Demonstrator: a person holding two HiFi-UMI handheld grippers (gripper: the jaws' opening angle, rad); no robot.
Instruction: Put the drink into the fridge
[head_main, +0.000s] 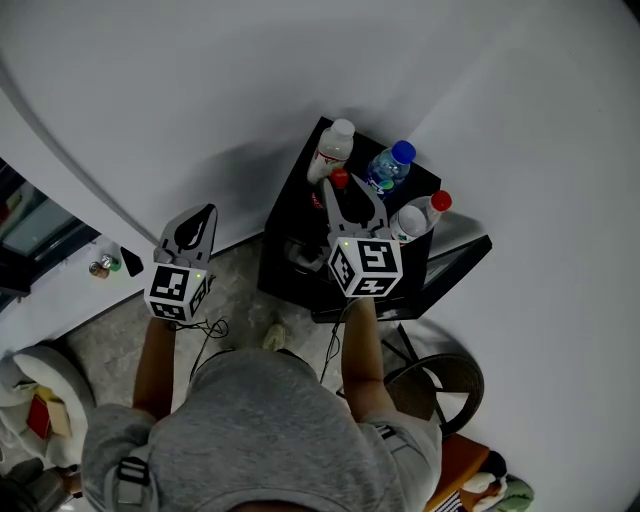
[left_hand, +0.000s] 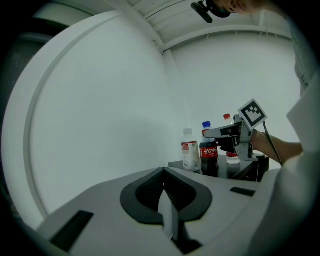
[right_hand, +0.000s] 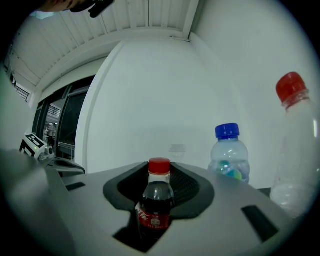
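Observation:
A small cola bottle with a red cap stands upright on a low black cabinet. My right gripper points level at it and is open. Its jaws stand on either side of the bottle, with a dark gap on the bottle's left side. The left gripper view shows the cola bottle with my right gripper's finger across its neck. My left gripper hangs shut and empty in the air, left of the cabinet.
Three other bottles share the cabinet top: a white-labelled one, a blue-capped one, and a clear red-capped one. A white wall curves behind. A round stool stands right; a cable lies on the floor.

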